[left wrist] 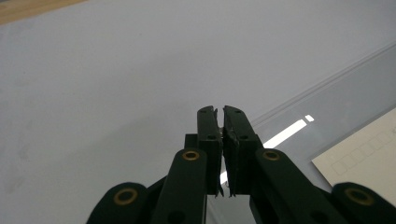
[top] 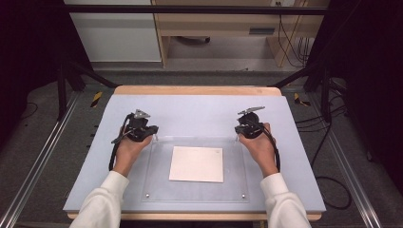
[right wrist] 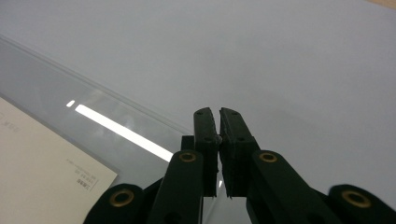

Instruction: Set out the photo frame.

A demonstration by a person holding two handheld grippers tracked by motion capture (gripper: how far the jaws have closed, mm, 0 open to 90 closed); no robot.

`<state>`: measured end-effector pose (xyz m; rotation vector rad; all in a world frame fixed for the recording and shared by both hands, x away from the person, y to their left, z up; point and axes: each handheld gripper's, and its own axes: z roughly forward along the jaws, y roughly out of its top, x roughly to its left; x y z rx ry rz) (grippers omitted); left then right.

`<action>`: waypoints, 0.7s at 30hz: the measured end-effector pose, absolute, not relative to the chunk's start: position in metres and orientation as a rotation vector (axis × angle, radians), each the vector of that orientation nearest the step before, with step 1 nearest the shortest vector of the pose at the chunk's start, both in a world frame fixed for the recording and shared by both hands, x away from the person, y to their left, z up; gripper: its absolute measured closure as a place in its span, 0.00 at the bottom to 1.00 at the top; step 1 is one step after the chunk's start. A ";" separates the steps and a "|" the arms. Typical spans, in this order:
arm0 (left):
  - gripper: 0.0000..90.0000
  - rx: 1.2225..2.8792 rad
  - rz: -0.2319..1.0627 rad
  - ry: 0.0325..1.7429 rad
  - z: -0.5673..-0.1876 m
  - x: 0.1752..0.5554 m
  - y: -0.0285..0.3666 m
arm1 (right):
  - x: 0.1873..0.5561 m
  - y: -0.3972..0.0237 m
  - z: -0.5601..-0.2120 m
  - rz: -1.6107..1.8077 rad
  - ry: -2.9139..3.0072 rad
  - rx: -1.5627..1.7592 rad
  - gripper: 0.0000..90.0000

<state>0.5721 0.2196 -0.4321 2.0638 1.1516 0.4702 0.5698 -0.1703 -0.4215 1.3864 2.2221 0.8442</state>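
— Where's the clear sheet?
— The clear sheet (top: 152, 185) lies flat mid-desk (top: 199, 114), toward the near edge, long axis running left to right. A paper card (top: 196, 164) sits at its centre.
— Your jaws?
— My left gripper (top: 153, 134) and right gripper (top: 237, 134) sit at its far corners, jaws pressed together, holding nothing.

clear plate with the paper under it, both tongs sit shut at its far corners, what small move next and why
Probably open both tongs a little and ease them onto the far edge of the clear plate. The left tongs and right tongs are shut with nothing between them, each poised just above a far corner. The paper sheet lies under the plate, so the plate likely has to be lifted first.
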 end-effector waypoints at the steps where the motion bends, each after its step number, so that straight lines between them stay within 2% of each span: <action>1: 0.95 2.071 0.464 1.151 -0.432 0.573 0.220 | 0.571 -0.170 -0.421 0.842 2.226 1.390 0.96; 12: 0.95 2.064 0.384 1.168 -0.431 0.586 0.224 | 0.582 -0.179 -0.423 0.929 2.240 1.443 0.96; 21: 0.95 2.074 0.369 1.167 -0.431 0.587 0.225 | 0.580 -0.179 -0.424 0.940 2.236 1.426 0.95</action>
